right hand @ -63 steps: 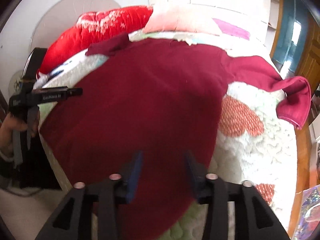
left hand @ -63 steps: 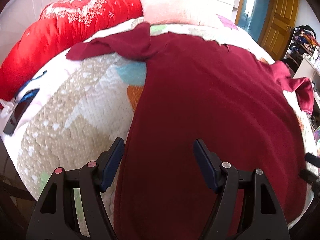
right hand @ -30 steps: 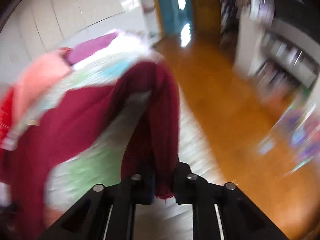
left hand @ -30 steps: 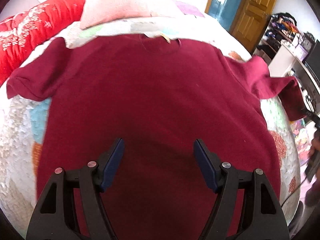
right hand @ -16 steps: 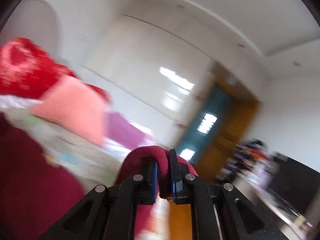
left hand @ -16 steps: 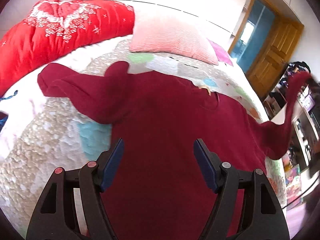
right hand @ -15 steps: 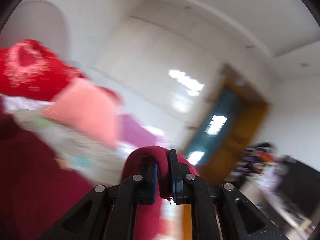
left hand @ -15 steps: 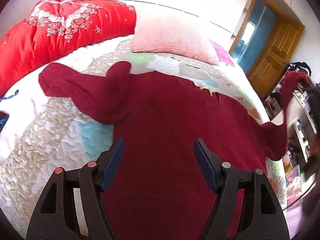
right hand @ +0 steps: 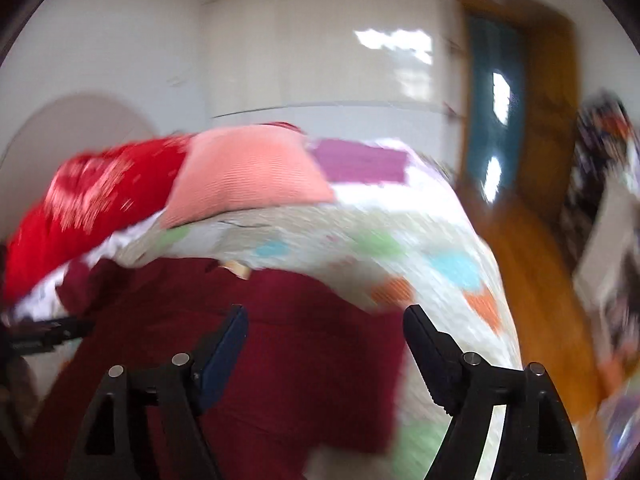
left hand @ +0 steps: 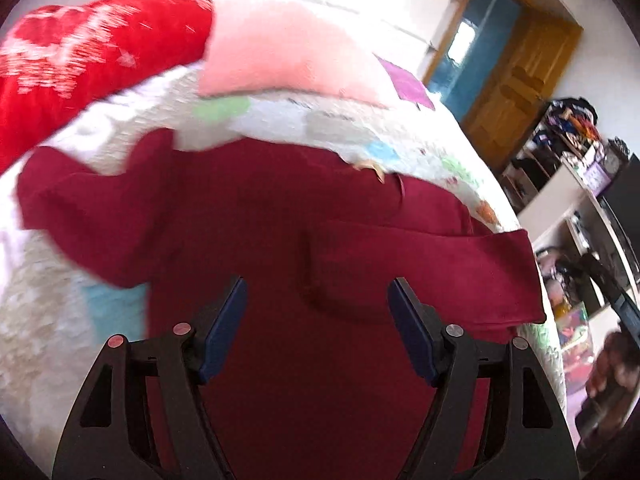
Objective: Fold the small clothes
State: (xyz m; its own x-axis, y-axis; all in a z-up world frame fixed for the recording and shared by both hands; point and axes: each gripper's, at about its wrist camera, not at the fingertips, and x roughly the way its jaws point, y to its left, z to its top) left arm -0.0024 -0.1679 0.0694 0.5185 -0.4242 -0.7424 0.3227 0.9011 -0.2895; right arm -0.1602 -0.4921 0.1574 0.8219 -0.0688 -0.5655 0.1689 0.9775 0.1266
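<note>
maroon sweater [left hand: 280,240] flat on bed quilt [left hand: 60,320], right sleeve [left hand: 432,264] folded across chest | left gripper [left hand: 316,320] jaws wide, empty | right gripper [right hand: 324,344] jaws just sprung wide, empty | risk: loosely dropped sleeve sliding back off, left sleeve [left hand: 88,216] bunched, crooked fold

A dark red shirt [left hand: 280,240] lies flat across a quilted bed [left hand: 48,320], leaving open air above it. A red blanket [left hand: 80,64] and pink pillow [left hand: 288,56] block the far end. Cluttered shelves [left hand: 568,160] crowd one side.
</note>
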